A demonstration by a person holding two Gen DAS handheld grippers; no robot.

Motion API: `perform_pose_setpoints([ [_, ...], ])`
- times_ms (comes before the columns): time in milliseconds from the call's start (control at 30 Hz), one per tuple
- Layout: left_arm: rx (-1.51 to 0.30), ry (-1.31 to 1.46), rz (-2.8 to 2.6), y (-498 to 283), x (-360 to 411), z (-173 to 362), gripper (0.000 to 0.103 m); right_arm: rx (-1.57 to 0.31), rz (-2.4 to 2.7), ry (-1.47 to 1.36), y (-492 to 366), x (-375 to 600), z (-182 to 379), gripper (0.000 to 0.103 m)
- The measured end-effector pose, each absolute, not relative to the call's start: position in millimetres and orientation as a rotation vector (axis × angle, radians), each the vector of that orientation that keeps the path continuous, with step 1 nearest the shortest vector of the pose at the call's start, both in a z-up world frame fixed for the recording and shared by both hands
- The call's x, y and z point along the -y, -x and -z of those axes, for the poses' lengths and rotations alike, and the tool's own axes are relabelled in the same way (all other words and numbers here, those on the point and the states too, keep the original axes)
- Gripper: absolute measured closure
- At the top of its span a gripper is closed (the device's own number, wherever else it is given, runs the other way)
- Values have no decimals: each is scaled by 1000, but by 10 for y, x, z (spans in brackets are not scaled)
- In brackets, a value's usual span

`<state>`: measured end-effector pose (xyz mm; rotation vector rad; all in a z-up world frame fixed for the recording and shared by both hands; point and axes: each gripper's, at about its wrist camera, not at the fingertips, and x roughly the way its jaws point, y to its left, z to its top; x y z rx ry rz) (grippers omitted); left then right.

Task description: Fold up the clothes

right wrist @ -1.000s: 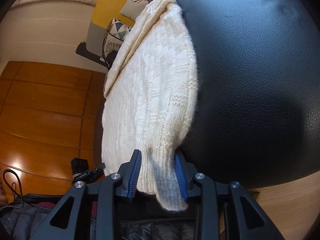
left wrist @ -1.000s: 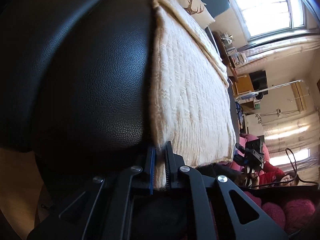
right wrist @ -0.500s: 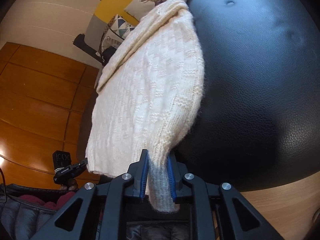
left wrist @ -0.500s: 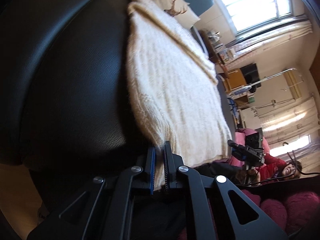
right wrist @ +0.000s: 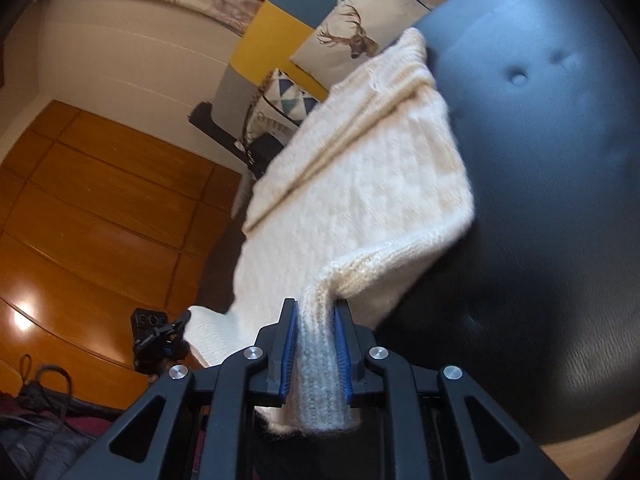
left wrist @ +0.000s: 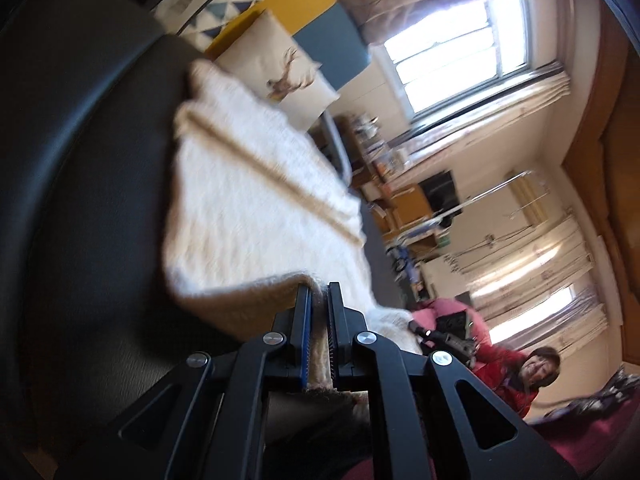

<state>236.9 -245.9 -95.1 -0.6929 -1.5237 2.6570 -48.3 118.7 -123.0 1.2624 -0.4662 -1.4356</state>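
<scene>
Black leather seat (right wrist: 540,200) under blurred cream sweater (left wrist: 248,216), hem hidden between jaws.

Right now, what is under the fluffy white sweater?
The cream knitted sweater lies on a black padded leather seat, which shows around it. The part of the seat directly beneath is covered, so anything there is hidden.

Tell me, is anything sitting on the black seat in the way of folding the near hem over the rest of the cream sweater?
Nothing visible. The left gripper and right gripper each pinch the sweater hem, and the black seat beside it shows only bare leather. The deer cushion lies beyond the sweater's far end.
</scene>
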Motion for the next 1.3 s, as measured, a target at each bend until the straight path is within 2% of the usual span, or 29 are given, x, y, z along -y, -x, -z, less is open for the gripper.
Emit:
perform_pose_setpoints([
  [267,1588,484,-2712,-2050,3107,681,100,520,1421,-1181,884,-772,1036,86],
  [300,1586,469,-2725,-1992,3198,654,100,535,1424,-1168,955,-710,1019,91],
  [333,1584,453,-2737,-1934,3288,629,100,549,1427,-1153,1042,-632,996,91],
  [467,1556,587,-2773,-1687,3472,635,100,494,1442,-1186,1271,-366,1030,91],
  [600,1298,896,-2828,-1597,3298,660,99,349,1395,-1268,1203,-238,1096,89],
  [667,1214,1039,-2812,-1585,3209,743,91,256,1381,-1311,1117,-245,1135,81],
  [700,1166,1098,-2808,-1565,3157,779,79,233,1367,-1327,1076,-245,1160,76],
  [733,1116,1156,-2803,-1543,3104,815,76,206,1368,-1338,1040,-245,1175,74],
  [867,917,1284,-2789,-1497,2864,863,75,108,1379,-1375,908,-252,1219,73],
  [1000,725,1376,-2719,-1354,2636,896,63,101,1379,-1371,825,-281,1197,72],
  [1133,627,1469,-2618,-1252,2531,997,59,89,1382,-1364,728,-264,1185,72],
  [1300,588,1564,-2501,-1100,2535,1169,58,61,1369,-1360,627,-253,1176,71],
])
